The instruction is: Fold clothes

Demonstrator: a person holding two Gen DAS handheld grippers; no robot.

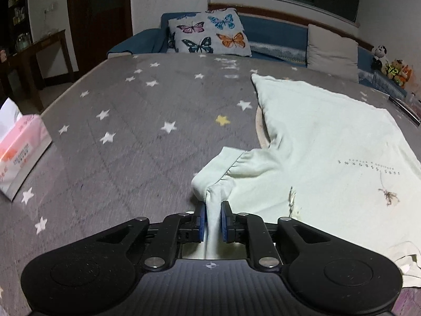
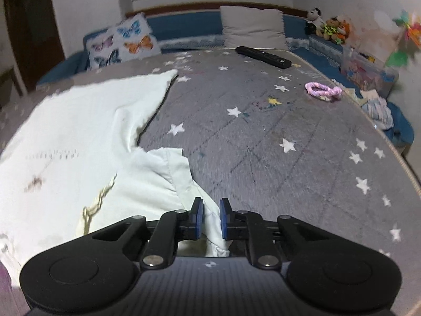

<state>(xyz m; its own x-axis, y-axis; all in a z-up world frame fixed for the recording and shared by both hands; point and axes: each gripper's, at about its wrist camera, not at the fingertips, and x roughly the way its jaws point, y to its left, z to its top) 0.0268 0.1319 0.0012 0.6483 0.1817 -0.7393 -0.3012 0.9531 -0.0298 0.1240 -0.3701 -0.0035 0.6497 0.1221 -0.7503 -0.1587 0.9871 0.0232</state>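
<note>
My left tongs (image 1: pixel 212 205) pinch a bunched sleeve of the pale shirt (image 1: pixel 329 142); the rest of it spreads ahead and to the right on the starry grey cover (image 1: pixel 126 121). My right tongs (image 2: pixel 211 201) are nearly shut w/ the other sleeve (image 2: pixel 168 168) between them. Tissue box (image 1: pixel 19 144) far left, remote (image 2: pixel 263 53) far ahead-right.

No legible text (print too blurred)
</note>
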